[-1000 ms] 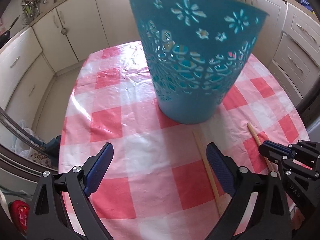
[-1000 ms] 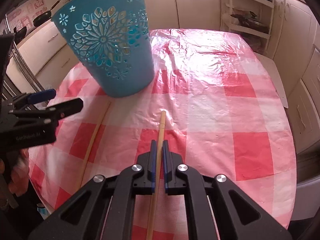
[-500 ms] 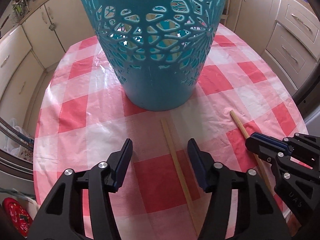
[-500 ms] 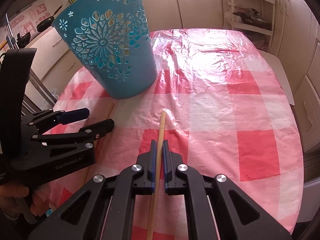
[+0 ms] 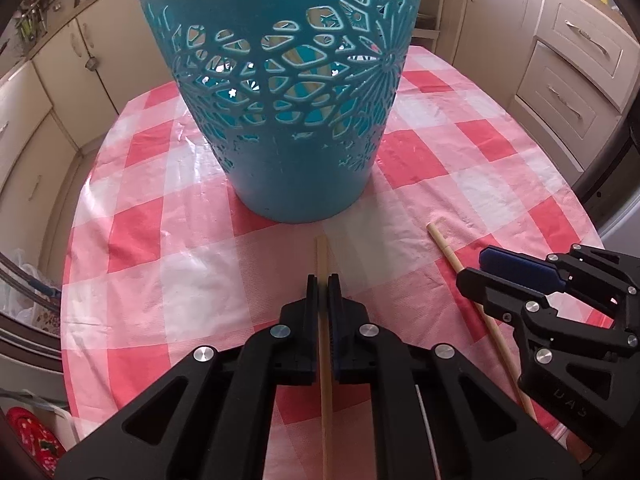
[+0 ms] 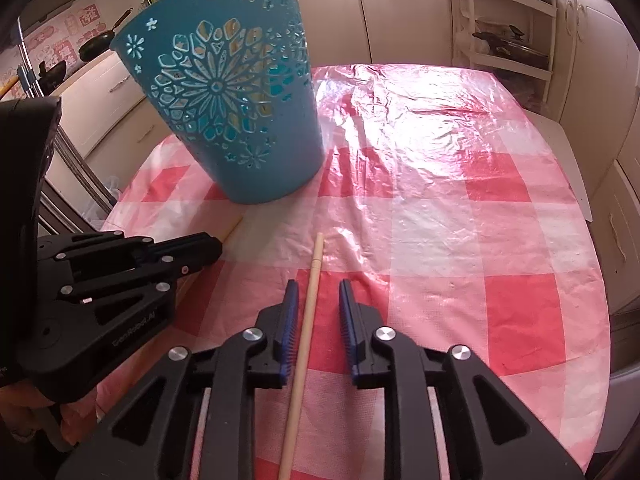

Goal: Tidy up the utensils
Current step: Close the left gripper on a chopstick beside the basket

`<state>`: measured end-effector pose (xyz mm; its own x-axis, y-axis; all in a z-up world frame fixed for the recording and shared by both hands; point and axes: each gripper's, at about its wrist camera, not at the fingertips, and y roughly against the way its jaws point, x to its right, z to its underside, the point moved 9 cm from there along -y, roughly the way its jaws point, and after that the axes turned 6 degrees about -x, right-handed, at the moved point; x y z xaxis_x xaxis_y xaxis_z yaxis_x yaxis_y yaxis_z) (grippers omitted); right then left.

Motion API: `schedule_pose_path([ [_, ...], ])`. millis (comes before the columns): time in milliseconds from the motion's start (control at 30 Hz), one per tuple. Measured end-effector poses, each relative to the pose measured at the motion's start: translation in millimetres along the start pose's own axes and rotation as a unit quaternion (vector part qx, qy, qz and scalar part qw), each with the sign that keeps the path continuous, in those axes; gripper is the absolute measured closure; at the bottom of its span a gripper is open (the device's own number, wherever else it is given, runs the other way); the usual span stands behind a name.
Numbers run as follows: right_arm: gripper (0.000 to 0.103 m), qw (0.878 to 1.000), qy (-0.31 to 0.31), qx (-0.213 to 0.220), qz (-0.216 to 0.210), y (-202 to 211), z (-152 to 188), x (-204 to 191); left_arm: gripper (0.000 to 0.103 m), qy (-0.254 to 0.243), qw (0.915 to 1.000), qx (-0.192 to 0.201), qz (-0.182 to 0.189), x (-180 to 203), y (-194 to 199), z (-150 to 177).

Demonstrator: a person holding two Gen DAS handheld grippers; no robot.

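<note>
Checked tablecloth (image 6: 460, 216), blue basket (image 5: 288, 128) upright; left gripper (image 5: 323, 288) clamped on flat stick (image 5: 322, 256), right gripper (image 6: 316, 300) parted around round stick (image 6: 312, 276)

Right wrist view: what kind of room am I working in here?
Most likely a home kitchen: cream cabinets line the walls, frying pans hang by the counter, and the work surface is a table under a red checked plastic cloth.
</note>
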<state>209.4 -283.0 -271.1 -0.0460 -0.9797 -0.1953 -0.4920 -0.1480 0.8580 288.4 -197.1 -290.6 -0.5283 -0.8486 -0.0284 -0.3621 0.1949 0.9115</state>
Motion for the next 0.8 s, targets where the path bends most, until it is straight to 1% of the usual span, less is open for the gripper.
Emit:
schedule_pose_path([
  [67,0.08,1.0,0.009,0.001,0.009,-0.5,-0.2,-1.2,0.094,-0.001,1.0,0.001,-0.007,-3.5,-0.6,-0.4],
  [133,0.08,1.0,0.015,0.002,0.013,-0.7,-0.1,-1.8,0.085,-0.003,0.9998,0.003,-0.022,-5.0,-0.9,-1.4],
  [200,0.081,1.0,0.024,0.002,0.02,-1.5,-0.4,-3.3,0.084,-0.003,0.9997,0.004,-0.022,-6.0,-1.1,-2.8],
  [233,0.085,0.999,0.03,0.001,0.02,-2.1,-0.3,-4.9,0.085,-0.005,0.9997,0.005,-0.022,-6.5,-0.8,-2.7],
  [267,0.086,0.999,0.033,-0.001,0.02,-2.7,-0.3,-6.5,0.087,-0.009,0.9998,0.005,-0.02,-5.6,-0.6,-3.1],
  [300,0.089,0.999,0.036,-0.002,0.017,-3.5,-0.4,-8.3,0.097,-0.012,0.9999,0.004,-0.009,-3.5,-0.7,-2.9],
  [367,0.089,0.999,0.042,-0.003,0.016,-4.5,-0.2,-10.9,0.098,-0.02,0.9998,0.004,-0.008,-1.5,-0.1,-2.4],
  [467,0.089,0.999,0.046,0.0,0.018,-7.0,-2.0,-12.2,0.098,-0.018,0.9997,0.0,0.017,-4.4,4.4,-2.4],
  [533,0.089,0.999,0.041,0.002,0.015,-8.2,-3.4,-11.7,0.098,-0.017,0.9993,0.004,0.032,-10.1,12.6,-3.2],
  [600,0.089,0.999,0.039,0.004,0.014,-8.7,-4.5,-11.2,0.098,-0.008,0.9984,0.011,0.056,-19.0,26.5,-4.9],
  [733,0.089,0.999,0.042,0.009,0.017,-9.2,-6.3,-11.1,0.098,0.023,0.995,0.043,0.087,-36.7,62.3,-10.3],
  [800,0.089,0.999,0.045,0.011,0.019,-9.1,-5.9,-11.6,0.098,0.042,0.9912,0.064,0.107,-43.0,83.9,-13.3],
])
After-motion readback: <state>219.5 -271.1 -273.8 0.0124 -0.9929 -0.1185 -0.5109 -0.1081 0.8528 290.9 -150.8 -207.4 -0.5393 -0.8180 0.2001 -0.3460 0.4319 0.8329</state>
